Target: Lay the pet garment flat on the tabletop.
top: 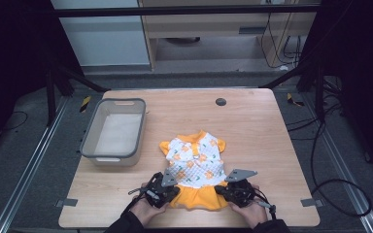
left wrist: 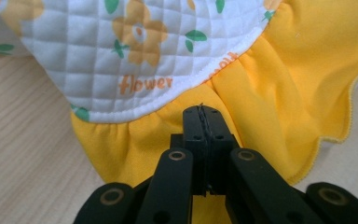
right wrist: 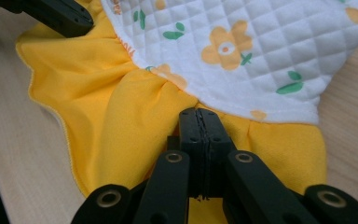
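Note:
A small dress (top: pixel 195 160) lies flat on the wooden table (top: pixel 262 145); it has a white quilted top with orange flowers and a yellow skirt at the near end. My left gripper (top: pixel 173 188) sits at the skirt's left side. In the left gripper view its jaws (left wrist: pixel 204 111) are pressed together on the yellow skirt (left wrist: pixel 270 93), just below the white hem printed "flower". My right gripper (top: pixel 223 188) sits at the skirt's right side, and its jaws (right wrist: pixel 200 113) are closed on the yellow skirt (right wrist: pixel 102 107), with gathers running into the tips. The left gripper (right wrist: pixel 60 14) shows at the far corner.
A grey plastic bin (top: pixel 90 141) with a pale bottom stands on the table's left, beyond the left gripper. A small dark round cap (top: pixel 220 101) is set in the table near the far edge. Bare wood extends right of the dress and behind it.

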`<state>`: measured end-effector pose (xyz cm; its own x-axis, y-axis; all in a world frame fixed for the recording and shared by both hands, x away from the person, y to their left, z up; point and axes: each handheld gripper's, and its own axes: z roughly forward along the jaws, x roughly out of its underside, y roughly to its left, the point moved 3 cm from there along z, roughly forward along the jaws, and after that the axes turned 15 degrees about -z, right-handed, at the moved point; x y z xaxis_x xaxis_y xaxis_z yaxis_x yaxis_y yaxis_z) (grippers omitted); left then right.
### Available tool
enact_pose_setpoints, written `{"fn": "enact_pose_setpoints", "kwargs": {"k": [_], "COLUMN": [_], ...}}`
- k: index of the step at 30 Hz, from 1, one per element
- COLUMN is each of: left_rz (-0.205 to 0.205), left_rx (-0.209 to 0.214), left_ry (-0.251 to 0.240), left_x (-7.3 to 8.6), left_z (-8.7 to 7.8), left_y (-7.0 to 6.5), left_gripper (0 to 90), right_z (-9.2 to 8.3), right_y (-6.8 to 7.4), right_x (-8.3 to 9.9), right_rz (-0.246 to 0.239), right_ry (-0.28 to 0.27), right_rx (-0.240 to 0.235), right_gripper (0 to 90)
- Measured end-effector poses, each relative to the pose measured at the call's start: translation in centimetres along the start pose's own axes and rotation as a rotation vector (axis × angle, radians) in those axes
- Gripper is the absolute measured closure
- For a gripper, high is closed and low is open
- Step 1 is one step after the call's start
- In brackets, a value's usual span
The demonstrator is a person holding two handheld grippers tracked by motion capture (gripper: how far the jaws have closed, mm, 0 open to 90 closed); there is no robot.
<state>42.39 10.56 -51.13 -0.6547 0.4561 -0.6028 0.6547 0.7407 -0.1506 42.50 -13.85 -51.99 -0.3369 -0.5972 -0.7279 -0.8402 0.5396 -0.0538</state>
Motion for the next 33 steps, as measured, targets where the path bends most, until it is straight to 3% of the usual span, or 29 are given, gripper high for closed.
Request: {"fn": "enact_pose_setpoints", "kwargs": {"k": [5, 9, 12, 14, 18, 22, 28, 33], "left_rz": [0.006, -0.015, -0.030, -0.037, -0.072, -0.116, -0.149, -0.184], "left_rx": [0.010, 0.026, 0.042, 0.028, -0.014, -0.051, -0.128, -0.158], "left_ry": [-0.003, -0.030, -0.099, -0.155, -0.241, -0.297, -0.308, -0.328], "left_x": [0.8, 0.7, 0.1, -0.4, -1.5, -3.0, -5.6, -7.8], "left_z": [-0.4, -1.2, -2.6, -3.7, -5.2, -5.9, -5.2, -3.9], "left_y": [-0.8, -0.8, -0.7, -0.4, 1.3, 3.5, 6.0, 7.6], "left_gripper": [86.9, 77.1, 70.5, 65.6, 55.2, 50.3, 46.7, 45.7], "right_z": [-0.4, -0.9, -1.8, -2.4, -3.4, -3.8, -3.8, -2.9], "right_y": [0.8, 0.8, 0.5, 0.1, -1.2, -3.0, -5.8, -8.1], "right_x": [0.4, 0.1, -0.3, -0.4, -0.5, -1.2, -2.9, -4.7], "right_rz": [-0.008, -0.018, -0.010, -0.014, -0.006, 0.014, 0.047, 0.078], "right_ry": [0.002, -0.015, -0.069, -0.093, -0.134, -0.160, -0.157, -0.163], "right_rx": [-0.008, 0.009, 0.013, 0.036, 0.084, 0.139, 0.199, 0.221], "right_gripper": [88.6, 84.2, 81.2, 79.5, 73.6, 66.1, 60.8, 61.2]}}
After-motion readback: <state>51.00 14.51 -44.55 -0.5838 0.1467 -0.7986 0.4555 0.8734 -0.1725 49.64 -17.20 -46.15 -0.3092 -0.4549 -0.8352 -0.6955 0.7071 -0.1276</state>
